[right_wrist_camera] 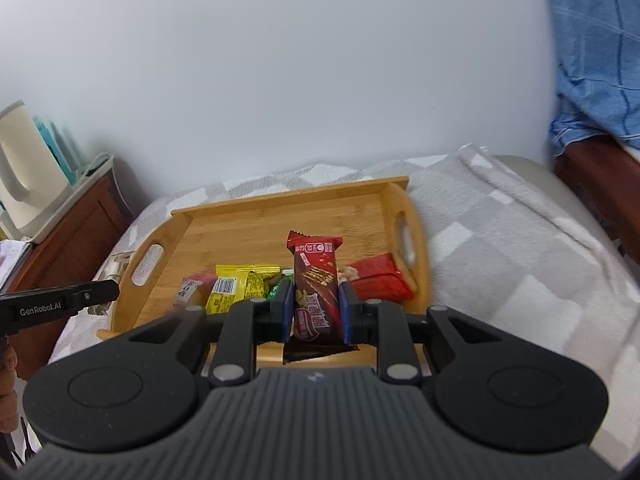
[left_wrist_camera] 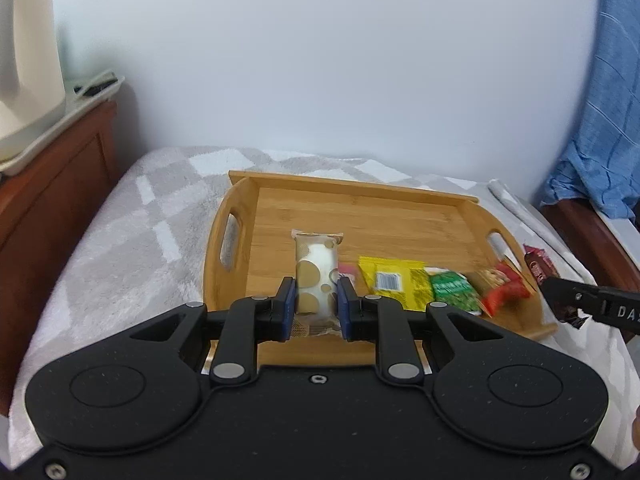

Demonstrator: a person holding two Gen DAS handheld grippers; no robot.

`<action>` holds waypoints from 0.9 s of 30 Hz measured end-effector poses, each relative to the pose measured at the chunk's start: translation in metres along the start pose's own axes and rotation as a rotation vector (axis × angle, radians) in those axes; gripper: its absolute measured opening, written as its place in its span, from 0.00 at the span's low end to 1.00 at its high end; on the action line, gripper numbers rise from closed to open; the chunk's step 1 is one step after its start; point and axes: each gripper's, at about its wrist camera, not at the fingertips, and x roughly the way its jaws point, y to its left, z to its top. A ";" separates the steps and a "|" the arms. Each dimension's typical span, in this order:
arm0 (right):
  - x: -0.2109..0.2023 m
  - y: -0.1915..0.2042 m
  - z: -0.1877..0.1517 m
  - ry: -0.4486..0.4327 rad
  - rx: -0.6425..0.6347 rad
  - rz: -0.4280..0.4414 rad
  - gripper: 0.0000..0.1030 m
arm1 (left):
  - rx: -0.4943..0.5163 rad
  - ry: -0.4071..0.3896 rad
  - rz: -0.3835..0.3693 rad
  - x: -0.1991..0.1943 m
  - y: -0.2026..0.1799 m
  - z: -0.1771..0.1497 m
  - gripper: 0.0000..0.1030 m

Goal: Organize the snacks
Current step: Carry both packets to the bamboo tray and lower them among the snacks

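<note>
My left gripper (left_wrist_camera: 316, 299) is shut on a white snack pack with gold dots (left_wrist_camera: 316, 276), held over the front of a bamboo tray (left_wrist_camera: 360, 208). My right gripper (right_wrist_camera: 315, 307) is shut on a dark red chocolate wafer bar (right_wrist_camera: 315, 280), held above the same tray (right_wrist_camera: 260, 224). In the tray lie a yellow pack (left_wrist_camera: 394, 280), a green pack (left_wrist_camera: 454, 291), a red pack (left_wrist_camera: 505, 290) and a pink pack (right_wrist_camera: 195, 285). The right gripper shows at the right edge of the left wrist view (left_wrist_camera: 568, 300); the left gripper shows at the left edge of the right wrist view (right_wrist_camera: 88, 298).
The tray rests on a grey and white checked blanket (left_wrist_camera: 132, 220). A wooden bedside cabinet (left_wrist_camera: 52, 184) at the left carries a white kettle (left_wrist_camera: 24, 40). Blue cloth (left_wrist_camera: 604, 120) hangs at the right. A white wall is behind.
</note>
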 end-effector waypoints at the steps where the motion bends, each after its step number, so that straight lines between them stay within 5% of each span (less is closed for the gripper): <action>1: 0.007 0.002 0.002 0.009 -0.003 -0.002 0.26 | -0.008 0.005 -0.003 0.006 0.003 0.002 0.20; 17: 0.089 0.021 0.008 0.072 -0.096 -0.136 0.26 | -0.002 0.070 0.043 0.073 0.022 -0.002 0.20; 27: 0.096 0.034 0.000 0.094 -0.099 -0.105 0.26 | 0.023 0.071 0.041 0.077 0.021 -0.006 0.20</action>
